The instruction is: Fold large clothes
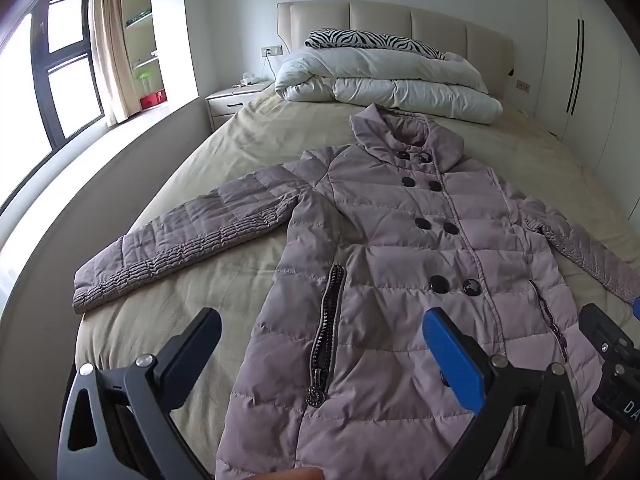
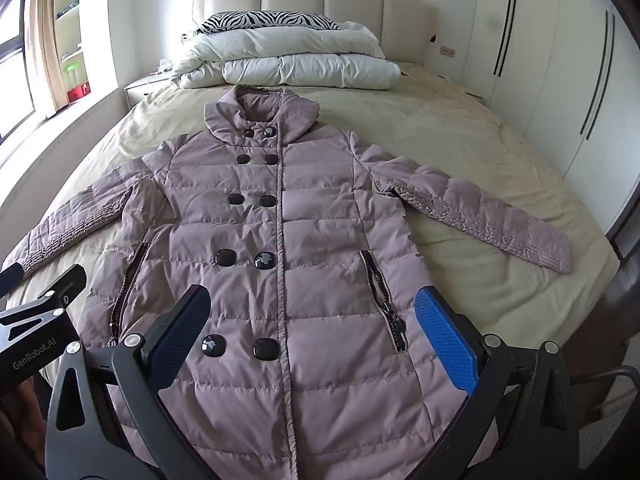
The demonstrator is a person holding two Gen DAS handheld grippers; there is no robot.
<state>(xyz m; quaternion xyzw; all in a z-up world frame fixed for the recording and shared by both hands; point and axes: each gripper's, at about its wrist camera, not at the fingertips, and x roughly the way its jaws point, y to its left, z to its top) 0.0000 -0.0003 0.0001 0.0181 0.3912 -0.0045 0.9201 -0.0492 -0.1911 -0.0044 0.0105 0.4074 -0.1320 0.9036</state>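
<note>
While the coat [image 2: 280,248] lies flat, buttoned, sleeves spread on the bed [image 2: 460,152], both grippers hover above its near hem. Left gripper [image 1: 324,344] and right gripper [image 2: 316,320] gape wide, holding nothing

We're in a home bedroom here. A wide bed [image 2: 460,152] with a beige sheet fills the room, a padded cream headboard [image 2: 312,0] behind it, a folded white duvet [image 2: 304,68] and a zebra-print pillow [image 2: 268,20] stacked at the head. A white bedside table [image 1: 232,100] sits at the left, a window [image 1: 60,68] with beige curtains [image 1: 110,40] beyond it, and white built-in wardrobes [image 2: 560,80] line the right wall.
</note>
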